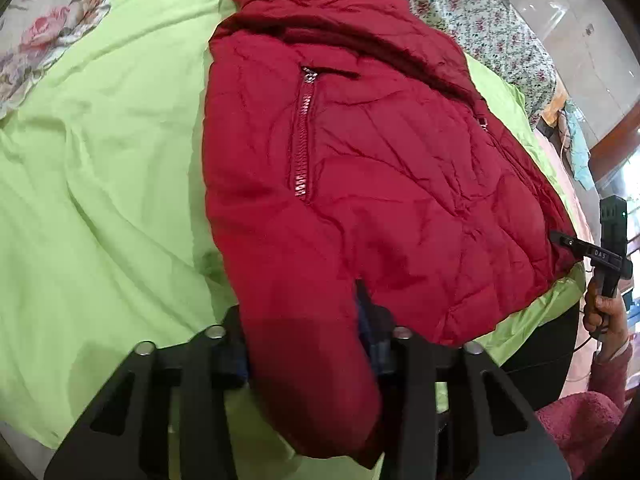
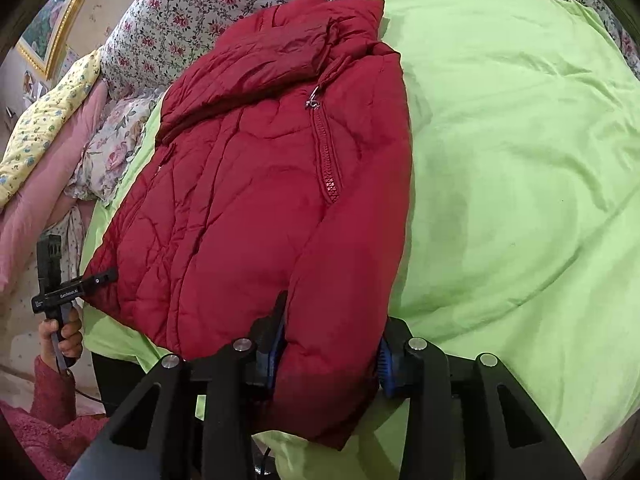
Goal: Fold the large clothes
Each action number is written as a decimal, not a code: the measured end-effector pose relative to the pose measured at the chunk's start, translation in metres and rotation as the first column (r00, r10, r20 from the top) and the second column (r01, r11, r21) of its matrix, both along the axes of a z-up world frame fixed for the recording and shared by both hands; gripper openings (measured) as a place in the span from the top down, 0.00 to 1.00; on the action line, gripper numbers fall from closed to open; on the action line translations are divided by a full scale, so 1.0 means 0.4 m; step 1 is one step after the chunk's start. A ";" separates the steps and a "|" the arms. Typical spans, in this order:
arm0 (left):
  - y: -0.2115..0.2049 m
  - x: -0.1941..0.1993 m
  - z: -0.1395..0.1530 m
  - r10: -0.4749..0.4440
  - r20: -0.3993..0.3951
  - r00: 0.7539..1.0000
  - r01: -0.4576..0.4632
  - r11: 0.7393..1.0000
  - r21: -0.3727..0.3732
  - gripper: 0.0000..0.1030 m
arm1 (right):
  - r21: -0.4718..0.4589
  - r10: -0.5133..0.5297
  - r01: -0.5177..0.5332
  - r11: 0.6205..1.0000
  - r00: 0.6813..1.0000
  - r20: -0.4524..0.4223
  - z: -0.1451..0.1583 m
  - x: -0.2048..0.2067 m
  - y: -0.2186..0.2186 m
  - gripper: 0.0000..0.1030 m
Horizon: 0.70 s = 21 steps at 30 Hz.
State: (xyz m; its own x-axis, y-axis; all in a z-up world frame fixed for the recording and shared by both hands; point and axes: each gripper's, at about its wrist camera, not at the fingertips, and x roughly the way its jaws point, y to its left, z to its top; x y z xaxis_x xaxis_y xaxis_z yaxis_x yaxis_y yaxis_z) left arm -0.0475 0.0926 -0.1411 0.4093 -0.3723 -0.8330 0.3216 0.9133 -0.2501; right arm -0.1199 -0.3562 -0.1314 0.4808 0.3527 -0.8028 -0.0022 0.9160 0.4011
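Green sheet (image 1: 100, 200) bare beside red jacket (image 1: 360, 180), both grippers' fingers (image 2: 386, 364) seemingly clamped on hem

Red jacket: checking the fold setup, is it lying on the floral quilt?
No, the red jacket lies on the lime-green sheet; the floral quilt is behind it.

Red quilted puffer jacket (image 1: 360, 168), wrinkled, lying flat on the green bedsheet (image 1: 104, 168), collar at far end. Zipper runs lengthwise up its middle. Near hem corners pinched in left claw (image 1: 308, 344) and right claw (image 2: 328, 354).
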 end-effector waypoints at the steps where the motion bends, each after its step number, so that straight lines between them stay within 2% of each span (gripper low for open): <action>1: -0.004 -0.004 0.006 -0.002 0.011 1.000 0.002 1.000 0.001 0.72 | -0.002 0.000 0.000 1.000 1.000 0.004 0.003 -0.002 0.002 0.66; 3: -0.009 -0.014 0.026 -0.013 0.040 0.999 0.014 1.000 -0.020 0.78 | 0.016 0.004 -0.004 1.000 1.000 0.020 0.011 -0.007 0.004 0.70; 6: -0.024 -0.029 0.061 -0.028 0.090 0.996 0.032 0.999 -0.044 0.80 | 0.048 0.013 -0.016 0.999 0.998 0.067 0.035 -0.018 0.008 0.74; 10: -0.021 -0.050 0.082 -0.029 0.116 0.993 0.035 0.998 -0.053 0.81 | 0.069 0.025 -0.033 0.997 0.994 0.107 0.056 -0.036 0.010 0.75; 14: -0.010 -0.064 0.088 -0.019 0.122 0.992 0.029 0.996 -0.084 0.82 | 0.127 0.034 -0.052 0.991 0.990 0.139 0.066 -0.060 0.002 0.76; 21: 0.021 -0.066 0.176 -0.006 0.185 0.983 0.042 0.981 -0.191 0.83 | 0.249 0.041 -0.109 0.962 0.964 0.261 0.129 -0.084 -0.032 0.77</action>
